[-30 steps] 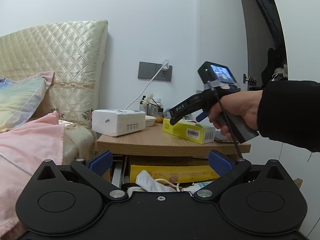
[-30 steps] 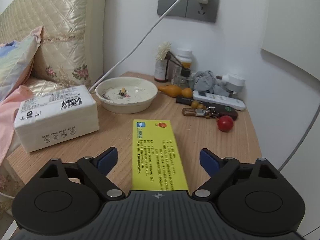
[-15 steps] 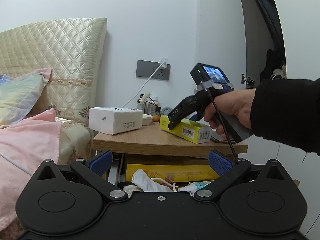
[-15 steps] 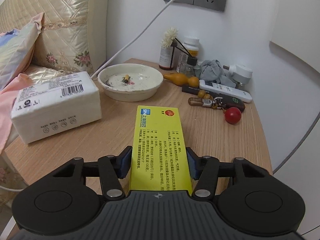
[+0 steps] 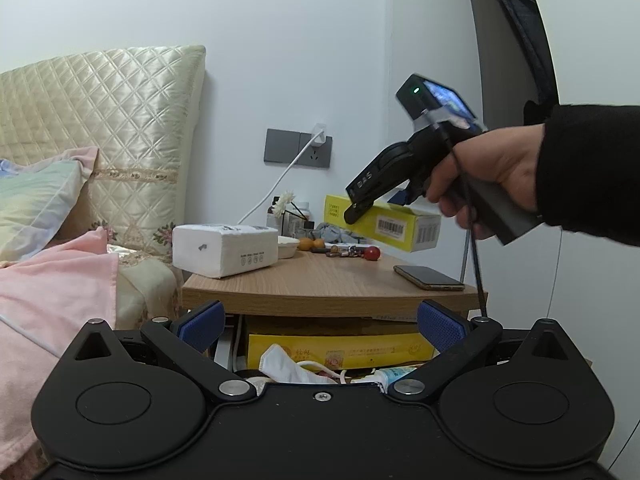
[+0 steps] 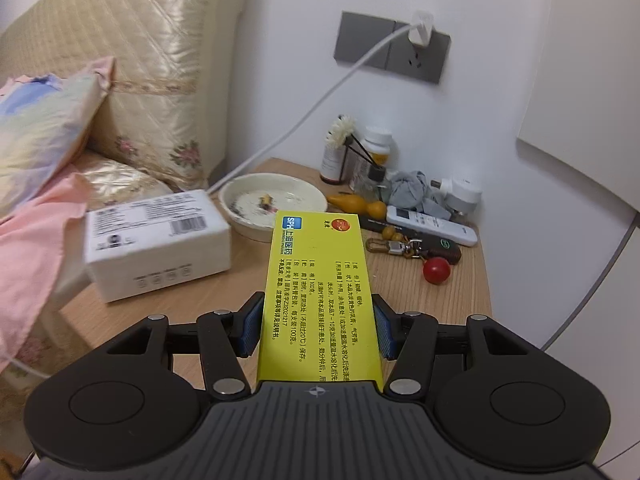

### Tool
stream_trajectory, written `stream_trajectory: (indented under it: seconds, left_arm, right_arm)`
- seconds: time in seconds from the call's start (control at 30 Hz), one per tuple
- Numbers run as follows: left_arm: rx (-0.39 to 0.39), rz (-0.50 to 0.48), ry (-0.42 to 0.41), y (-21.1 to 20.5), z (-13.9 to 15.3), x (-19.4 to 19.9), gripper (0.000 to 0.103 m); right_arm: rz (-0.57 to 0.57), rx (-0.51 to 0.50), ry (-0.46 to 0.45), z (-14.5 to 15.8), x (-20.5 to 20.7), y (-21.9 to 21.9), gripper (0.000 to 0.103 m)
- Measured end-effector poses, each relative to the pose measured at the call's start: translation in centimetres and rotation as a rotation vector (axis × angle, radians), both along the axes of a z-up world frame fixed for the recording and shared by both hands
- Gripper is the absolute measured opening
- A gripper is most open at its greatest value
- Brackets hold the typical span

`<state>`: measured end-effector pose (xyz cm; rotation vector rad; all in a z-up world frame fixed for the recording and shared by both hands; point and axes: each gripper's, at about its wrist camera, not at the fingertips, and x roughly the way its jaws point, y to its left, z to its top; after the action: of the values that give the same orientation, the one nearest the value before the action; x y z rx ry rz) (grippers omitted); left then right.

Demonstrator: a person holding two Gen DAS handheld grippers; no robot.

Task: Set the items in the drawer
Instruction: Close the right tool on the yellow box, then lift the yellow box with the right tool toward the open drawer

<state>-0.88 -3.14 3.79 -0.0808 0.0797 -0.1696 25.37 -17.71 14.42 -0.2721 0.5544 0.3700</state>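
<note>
Left wrist view: my left gripper [image 5: 320,326] hangs low before the nightstand [image 5: 328,284], its blue pads spread wide with nothing between them. Past them lies the open drawer [image 5: 340,354], already crowded: a long yellow carton, a white face mask [image 5: 292,366] and what looks like a tube at the right, though my own body hides most of it. Higher up, my right gripper [image 5: 362,204] holds the yellow box [image 5: 404,226] in the air, clear of the nightstand top. A phone [image 5: 429,278] lies near the front right edge, directly under the path down.

To do this carry well, I judge I should bring the box out past the front lip before lowering it, keep it level, and aim for the gap above the mask instead of pressing onto the carton. My left gripper sits right at the drawer mouth and may need to give way.

Right wrist view: my right pads are clamped on the two long sides of the yellow box [image 6: 320,292], gripping near its near end, so the far end overhangs; a firm squeeze and slow swing should keep it from drooping. Below it sit a white tissue pack [image 6: 158,246], a shallow dish [image 6: 272,204], a key bunch with a red ball [image 6: 437,270], a remote [image 6: 432,225] and bottles [image 6: 376,148] at the wall. A charger cable [image 6: 304,116] runs down toward the dish, off to the side of my way.
</note>
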Motion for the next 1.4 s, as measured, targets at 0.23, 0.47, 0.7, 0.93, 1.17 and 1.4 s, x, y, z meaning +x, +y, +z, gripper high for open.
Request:
stream_trajectory:
  seconds: [0.23, 0.47, 0.7, 0.93, 1.17, 1.4]
  left_arm:
    - [-0.002, -0.006, -0.013, 0.1, 0.2, -0.5, 0.102]
    - [0.0, -0.013, -0.019, -0.3, 0.2, -0.8, 0.102]
    - [-0.021, -0.039, -0.039, -0.1, 0.3, -1.0, 0.102]
    - [-0.013, -0.032, -0.037, -0.3, 0.2, -0.9, 0.102]
    - [0.008, -0.025, -0.065, -0.2, 0.4, -1.8, 0.102]
    - [0.045, -0.036, -0.073, -1.0, 0.3, -2.0, 0.102]
  right_arm:
    - [0.063, -0.004, 0.008, 0.7, -4.6, -1.1, 0.058]
    - [0.118, 0.018, 0.037, 0.1, -8.1, -2.5, 0.058]
    - [0.178, 0.143, 0.059, -1.1, -10.2, -4.1, 0.058]
    - [0.248, 0.125, 0.08, -2.2, -11.3, -3.5, 0.058]
    - [0.312, 0.093, 0.157, -4.6, -11.3, -2.9, 0.058]
    - [0.354, 0.02, 0.211, -6.7, -10.3, -2.2, 0.058]
